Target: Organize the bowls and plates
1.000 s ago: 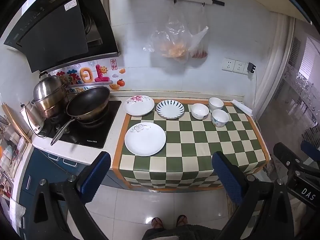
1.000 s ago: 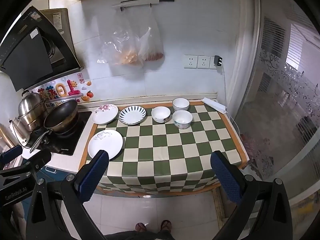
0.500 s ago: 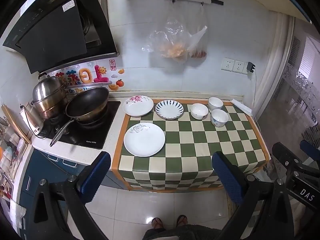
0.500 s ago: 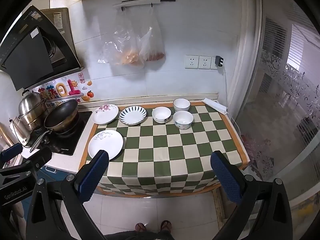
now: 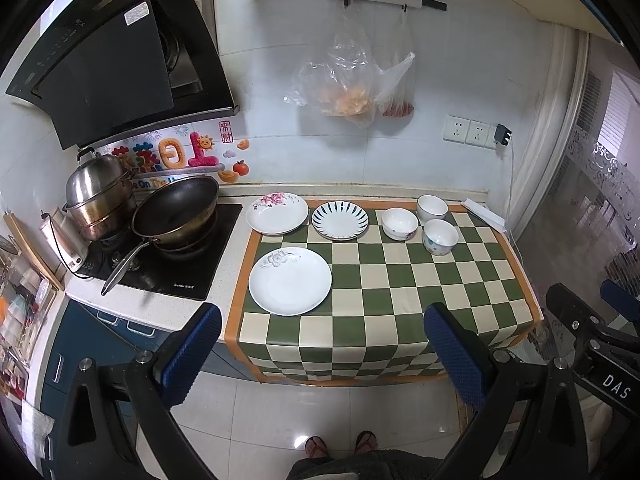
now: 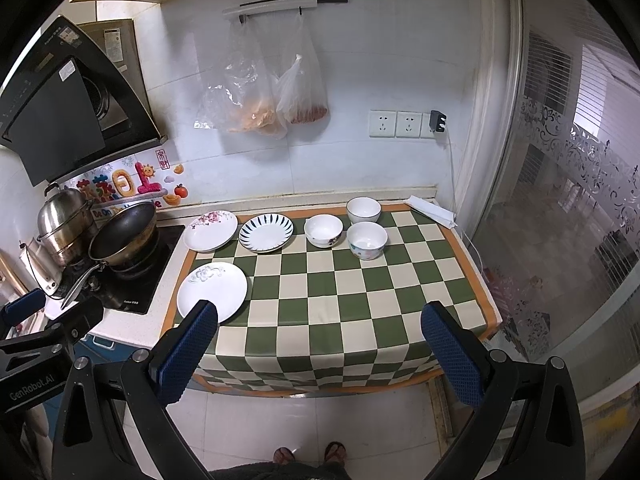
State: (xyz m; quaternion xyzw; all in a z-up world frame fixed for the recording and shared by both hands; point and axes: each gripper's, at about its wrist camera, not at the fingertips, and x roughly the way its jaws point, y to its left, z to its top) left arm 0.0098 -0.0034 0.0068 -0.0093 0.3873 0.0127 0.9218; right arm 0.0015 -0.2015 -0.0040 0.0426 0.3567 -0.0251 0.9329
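Observation:
Three plates lie on the green checked cloth [image 5: 400, 304]: a large white plate [image 5: 290, 281] at the front left, a pink-flowered plate [image 5: 277, 213] behind it, and a blue-striped plate [image 5: 340, 220] beside that. To the right stand three white bowls: one [image 5: 399, 223] by the striped plate, one [image 5: 432, 207] at the back, one [image 5: 440, 237] in front. My left gripper [image 5: 320, 356] is open, held well back from the counter over the floor. My right gripper [image 6: 318, 356] is open too, equally far back, with the same plates [image 6: 212, 291] and bowls [image 6: 367, 240] ahead.
A black hob [image 5: 168, 260] at the left carries a wok [image 5: 176, 208] and a steel steamer pot [image 5: 98, 196]. Plastic bags [image 5: 348, 80] hang from a wall rail. A folded cloth [image 5: 482, 214] lies at the back right corner. A person's feet [image 5: 340, 444] stand on the tiled floor.
Both views have drifted very slightly; plates, bowls and both open grippers keep their places.

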